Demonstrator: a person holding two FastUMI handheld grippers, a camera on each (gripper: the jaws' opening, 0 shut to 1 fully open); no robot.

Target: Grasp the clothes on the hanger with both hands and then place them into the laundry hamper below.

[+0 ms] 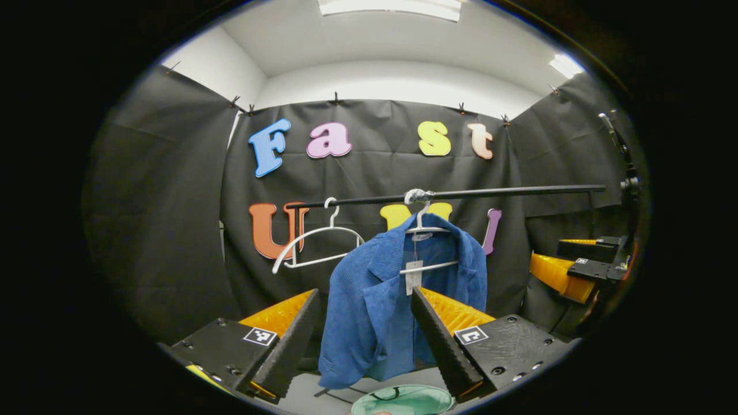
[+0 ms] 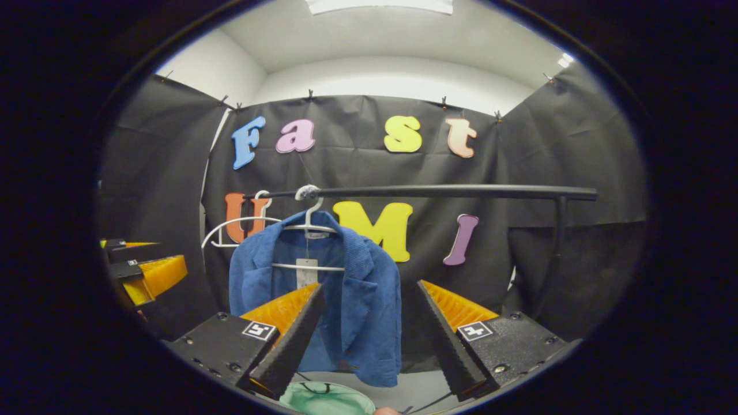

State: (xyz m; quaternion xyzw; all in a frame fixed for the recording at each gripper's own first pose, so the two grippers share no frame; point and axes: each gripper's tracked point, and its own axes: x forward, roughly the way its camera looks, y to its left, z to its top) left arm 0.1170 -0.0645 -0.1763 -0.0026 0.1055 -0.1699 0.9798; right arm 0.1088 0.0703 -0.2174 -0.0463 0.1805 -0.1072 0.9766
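fingers (image 1: 288, 340) spread | blue jacket (image 1: 375, 300) hanging | black-cloth booth

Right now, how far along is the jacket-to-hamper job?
Nothing is done yet. The blue jacket hangs on its white hanger from the rail, beside an empty hanger. In hand: the left gripper and right gripper are both open, facing the jacket without touching it. Left: grasp it with both, lift it off, lower it into the green hamper below.

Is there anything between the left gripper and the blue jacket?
No. In the left gripper view the left gripper is open, and only bare space separates it from the blue jacket hanging ahead.
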